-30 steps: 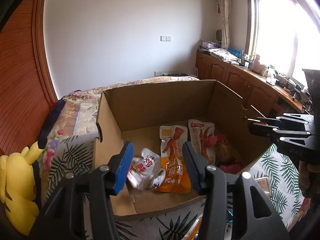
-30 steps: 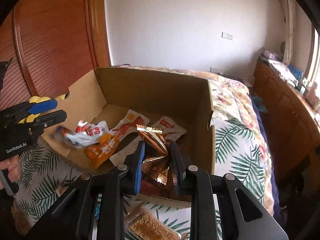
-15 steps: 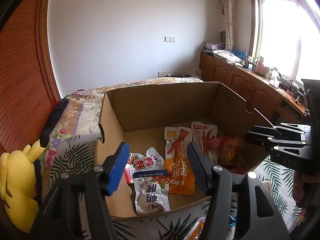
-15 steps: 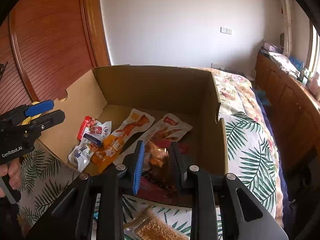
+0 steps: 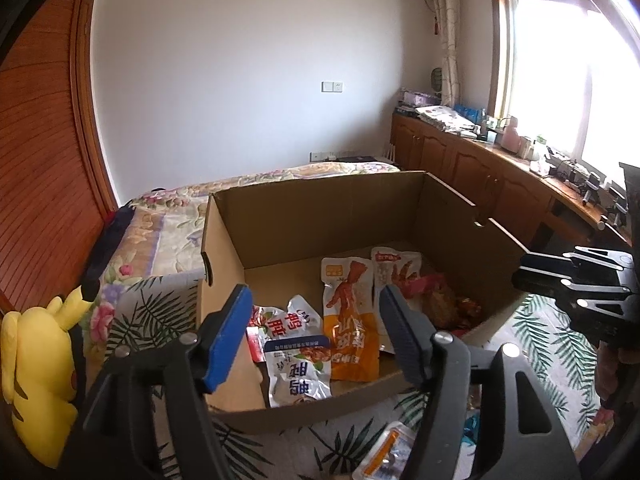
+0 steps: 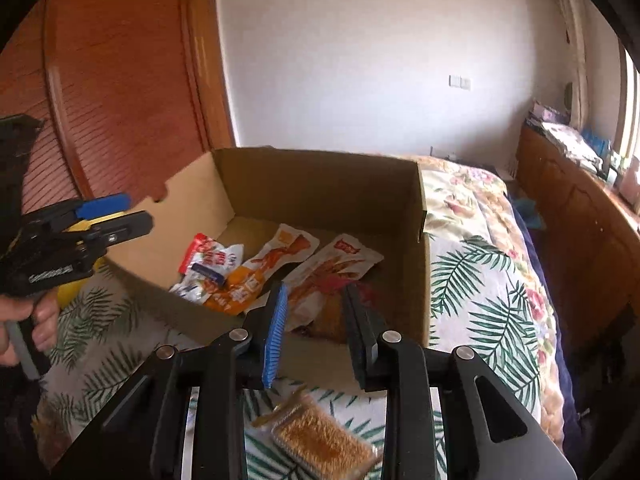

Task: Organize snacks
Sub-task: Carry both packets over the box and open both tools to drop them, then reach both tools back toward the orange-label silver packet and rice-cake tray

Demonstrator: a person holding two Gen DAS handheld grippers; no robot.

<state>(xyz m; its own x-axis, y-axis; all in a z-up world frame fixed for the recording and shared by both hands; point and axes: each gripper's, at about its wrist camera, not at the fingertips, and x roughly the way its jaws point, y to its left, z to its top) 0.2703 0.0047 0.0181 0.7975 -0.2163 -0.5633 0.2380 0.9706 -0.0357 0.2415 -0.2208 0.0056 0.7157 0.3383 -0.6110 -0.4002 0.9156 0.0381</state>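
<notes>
Flanking the cardboard box [image 5: 224,264]: yellow plush [image 5: 38,364], perhaps a crumbly snack [image 6: 320,440].

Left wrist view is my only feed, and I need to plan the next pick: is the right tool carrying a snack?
Observer: No. The right tool has nothing between its pads; its jaws are opening as it points into the cardboard box.
Operator: Is any snack lying outside the box on that side?
Observer: Yes. A clear packet of golden-brown snack lies on the palm-print cover, in front of the box and just below the right tool.
</notes>
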